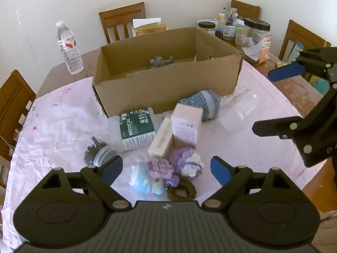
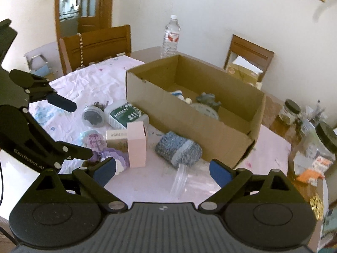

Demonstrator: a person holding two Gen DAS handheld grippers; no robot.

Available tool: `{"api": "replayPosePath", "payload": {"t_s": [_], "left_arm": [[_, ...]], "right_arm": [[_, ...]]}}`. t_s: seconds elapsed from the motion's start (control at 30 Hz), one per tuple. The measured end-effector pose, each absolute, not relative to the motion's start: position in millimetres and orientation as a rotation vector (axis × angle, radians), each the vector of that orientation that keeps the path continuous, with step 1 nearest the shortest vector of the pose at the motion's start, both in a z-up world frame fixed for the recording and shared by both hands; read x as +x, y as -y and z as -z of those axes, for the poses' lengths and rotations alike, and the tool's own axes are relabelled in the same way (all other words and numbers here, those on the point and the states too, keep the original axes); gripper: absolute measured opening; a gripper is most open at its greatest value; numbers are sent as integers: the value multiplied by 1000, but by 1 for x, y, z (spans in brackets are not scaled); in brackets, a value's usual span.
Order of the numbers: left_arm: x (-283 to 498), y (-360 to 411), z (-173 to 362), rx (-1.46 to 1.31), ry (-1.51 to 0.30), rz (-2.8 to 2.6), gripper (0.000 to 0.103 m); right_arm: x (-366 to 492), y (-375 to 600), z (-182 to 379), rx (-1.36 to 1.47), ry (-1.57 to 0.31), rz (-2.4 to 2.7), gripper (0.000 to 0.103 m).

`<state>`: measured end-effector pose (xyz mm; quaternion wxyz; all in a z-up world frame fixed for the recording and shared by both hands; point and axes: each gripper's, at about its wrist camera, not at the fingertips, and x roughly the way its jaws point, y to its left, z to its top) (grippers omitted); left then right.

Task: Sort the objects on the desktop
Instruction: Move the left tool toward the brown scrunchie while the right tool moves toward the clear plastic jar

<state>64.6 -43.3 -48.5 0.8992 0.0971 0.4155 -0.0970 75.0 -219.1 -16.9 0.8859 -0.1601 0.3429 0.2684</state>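
An open cardboard box (image 1: pixel 168 78) (image 2: pixel 189 116) stands on the pink cloth with a grey figure (image 1: pixel 161 61) (image 2: pixel 207 100) inside. In front lie a green medical bottle (image 1: pixel 137 128) (image 2: pixel 124 113), a pink carton (image 1: pixel 186 124) (image 2: pixel 137 145), a cream carton (image 1: pixel 161 140), a blue-grey knitted bundle (image 1: pixel 202 103) (image 2: pixel 179 149) and a clear plastic cup (image 1: pixel 240 111) (image 2: pixel 181 179). My left gripper (image 1: pixel 166 169) (image 2: pixel 73 128) is open above crocheted toys (image 1: pixel 164 172). My right gripper (image 2: pixel 163 171) (image 1: pixel 273 100) is open over the clear cup, pads apart from it.
A water bottle (image 1: pixel 69 46) (image 2: pixel 171 35) stands behind the box. Jars and clutter (image 1: pixel 252 33) (image 2: pixel 311 135) crowd the right table end. A lidded jar of grey bits (image 1: pixel 96 154) (image 2: pixel 93 116) lies at the left. Wooden chairs (image 1: pixel 123 21) ring the table.
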Motion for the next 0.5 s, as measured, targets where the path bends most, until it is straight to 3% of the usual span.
{"api": "replayPosePath", "payload": {"t_s": [0.43, 0.5], "left_arm": [[28, 46, 81, 164, -873, 248, 87], [29, 48, 87, 169, -890, 248, 79]], "right_arm": [[31, 220, 19, -241, -738, -384, 98], [27, 221, 21, -237, -741, -371, 98]]}}
